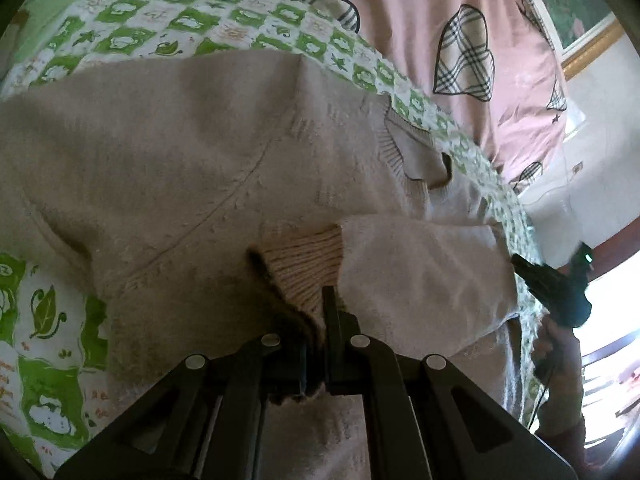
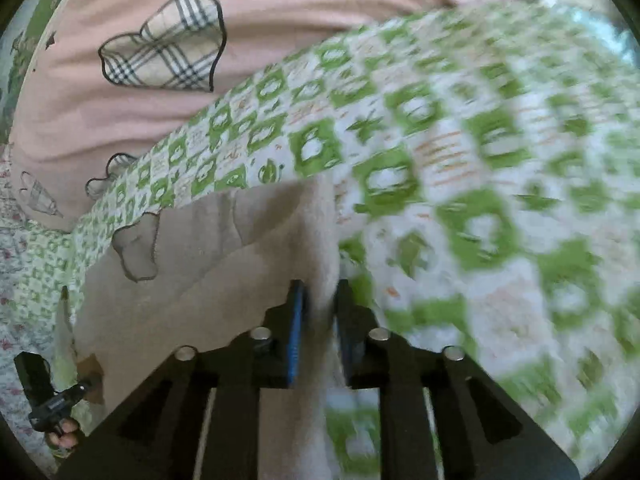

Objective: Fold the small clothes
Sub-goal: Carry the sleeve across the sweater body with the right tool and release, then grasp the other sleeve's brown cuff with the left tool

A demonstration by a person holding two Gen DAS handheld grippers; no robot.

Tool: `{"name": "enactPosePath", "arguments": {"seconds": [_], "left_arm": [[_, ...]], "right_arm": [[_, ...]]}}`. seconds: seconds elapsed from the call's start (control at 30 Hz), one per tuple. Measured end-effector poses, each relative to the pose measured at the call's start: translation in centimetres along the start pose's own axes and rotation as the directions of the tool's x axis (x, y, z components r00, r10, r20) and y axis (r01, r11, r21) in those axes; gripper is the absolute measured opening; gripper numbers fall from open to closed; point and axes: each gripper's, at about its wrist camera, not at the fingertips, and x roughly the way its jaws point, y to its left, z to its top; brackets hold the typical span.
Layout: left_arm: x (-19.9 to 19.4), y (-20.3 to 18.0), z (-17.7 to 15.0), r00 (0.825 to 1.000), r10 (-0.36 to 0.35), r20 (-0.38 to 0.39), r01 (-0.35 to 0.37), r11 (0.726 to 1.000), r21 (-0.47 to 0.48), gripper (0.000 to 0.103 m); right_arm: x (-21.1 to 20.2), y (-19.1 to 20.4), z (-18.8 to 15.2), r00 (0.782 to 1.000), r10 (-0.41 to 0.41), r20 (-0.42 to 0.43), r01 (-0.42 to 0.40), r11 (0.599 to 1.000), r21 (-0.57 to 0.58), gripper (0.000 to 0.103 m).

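Observation:
A small beige knit sweater [image 1: 192,152] lies on a green-and-white patterned bedsheet [image 1: 168,20]. One sleeve is folded across its body, ending in a ribbed cuff [image 1: 308,264]. My left gripper [image 1: 316,320] is shut on that cuff. My right gripper [image 2: 320,300] is shut on an edge of the sweater [image 2: 208,248] and holds the fabric lifted off the sheet [image 2: 460,160]. The right gripper also shows at the right edge of the left wrist view [image 1: 520,264]. The left gripper shows small at the lower left of the right wrist view [image 2: 28,364].
A pink quilt with plaid heart patches [image 1: 460,52] is bunched along the far side of the bed, also in the right wrist view [image 2: 160,44]. A framed picture [image 1: 584,28] hangs on the wall, and a bright window [image 1: 612,320] is at right.

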Motion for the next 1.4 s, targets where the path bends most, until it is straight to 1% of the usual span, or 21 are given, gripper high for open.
{"name": "enactPosePath", "arguments": {"seconds": [0.1,0.17,0.2,0.3,0.33,0.4,0.47,0.6,0.67,0.7,0.73,0.77,0.8,0.83,0.87,0.93,1.07,1.13,1.23,1.3,1.4], "left_arm": [[-0.3,0.0,-0.2,1.0,-0.004,0.01,0.004,1.0,0.007,0.004],[-0.2,-0.1,-0.2,1.0,0.002,0.011,-0.002,1.0,0.007,0.003],[-0.1,-0.3,-0.1,1.0,0.009,0.01,-0.009,1.0,0.009,0.003],[0.0,-0.3,-0.1,0.999,0.047,0.006,-0.048,0.999,0.02,0.005],[0.0,0.0,-0.2,0.998,0.059,0.001,-0.059,0.998,0.014,0.006],[-0.6,0.9,-0.4,0.999,0.054,0.001,-0.054,0.998,-0.017,0.01],[-1.9,1.8,-0.9,0.999,0.035,0.019,-0.034,0.998,-0.056,0.011],[-4.8,3.3,-2.3,0.994,0.08,0.075,-0.073,0.993,-0.093,0.011],[-6.3,4.2,-2.8,0.989,0.108,0.102,-0.097,0.989,-0.112,0.014],[-7.1,4.8,-3.0,0.984,0.134,0.115,-0.12,0.985,-0.123,0.016],[-7.9,5.4,-3.0,0.979,0.16,0.127,-0.142,0.981,-0.135,0.022],[-8.9,6.2,-2.9,0.97,0.196,0.146,-0.173,0.972,-0.157,0.034],[-9.6,7.0,-2.7,0.962,0.223,0.158,-0.196,0.965,-0.173,0.042],[-10.4,7.8,-2.4,0.953,0.252,0.17,-0.219,0.957,-0.19,0.055],[-11.4,8.8,-1.7,0.94,0.286,0.187,-0.245,0.946,-0.213,0.059],[-12.9,10.6,-0.1,0.923,0.324,0.208,-0.273,0.932,-0.239,0.059],[-14.5,13.3,4.4,0.872,0.423,0.245,-0.355,0.892,-0.279,0.07],[-14.4,15.0,7.5,0.848,0.471,0.243,-0.396,0.868,-0.3,0.072],[-13.4,17.2,11.5,0.823,0.522,0.223,-0.443,0.836,-0.323,0.073],[-12.4,19.0,13.7,0.825,0.53,0.194,-0.451,0.826,-0.339,0.073],[-11.2,21.5,15.7,0.808,0.568,0.157,-0.48,0.789,-0.384,0.07]], "right_arm": [[-2.7,2.0,-1.9,0.996,0.088,0.025,-0.086,0.994,-0.069,0.021],[-3.0,3.2,-3.8,0.986,0.164,-0.027,-0.166,0.979,-0.115,0.022],[-2.6,3.4,-4.6,0.983,0.173,-0.063,-0.18,0.976,-0.12,0.022],[-0.7,1.6,-6.1,0.994,-0.024,-0.105,0.011,0.992,-0.124,0.021],[-0.7,0.4,-6.2,0.995,-0.02,-0.1,0.011,0.996,-0.086,0.018],[-1.9,-0.6,-6.1,0.996,0.023,-0.084,-0.023,1.0,-0.003,0.02],[-3.2,0.3,-6.2,0.999,0.0,-0.054,-0.002,0.999,-0.035,0.024],[-5.3,2.7,-8.0,0.992,0.125,-0.034,-0.126,0.991,-0.052,0.044],[-5.4,4.2,-9.5,0.985,0.166,-0.048,-0.17,0.983,-0.073,0.045],[-5.1,4.9,-10.2,0.98,0.19,-0.064,-0.195,0.978,-0.076,0.045],[-5.0,5.5,-10.9,0.976,0.204,-0.079,-0.21,0.975,-0.076,0.046],[-4.7,6.0,-11.9,0.972,0.216,-0.094,-0.223,0.972,-0.078,0.046],[-4.4,6.5,-12.5,0.968,0.225,-0.111,-0.235,0.969,-0.081,0.046],[-4.2,7.2,-13.2,0.964,0.232,-0.129,-0.245,0.966,-0.088,0.046],[-4.1,7.7,-13.7,0.96,0.238,-0.145,-0.253,0.963,-0.094,0.046],[-3.8,8.4,-14.5,0.956,0.24,-0.169,-0.26,0.959,-0.11,0.046],[-3.5,9.7,-15.2,0.946,0.257,-0.198,-0.285,0.95,-0.129,0.046],[-3.2,10.1,-15.5,0.941,0.265,-0.21,-0.295,0.947,-0.13,0.046],[-2.7,10.4,-15.7,0.936,0.268,-0.227,-0.3,0.946,-0.12,0.046],[-2.5,10.4,-15.9,0.935,0.267,-0.234,-0.299,0.948,-0.113,0.046],[-2.3,10.4,-16.1,0.935,0.259,-0.242,-0.291,0.95,-0.108,0.046]]}}
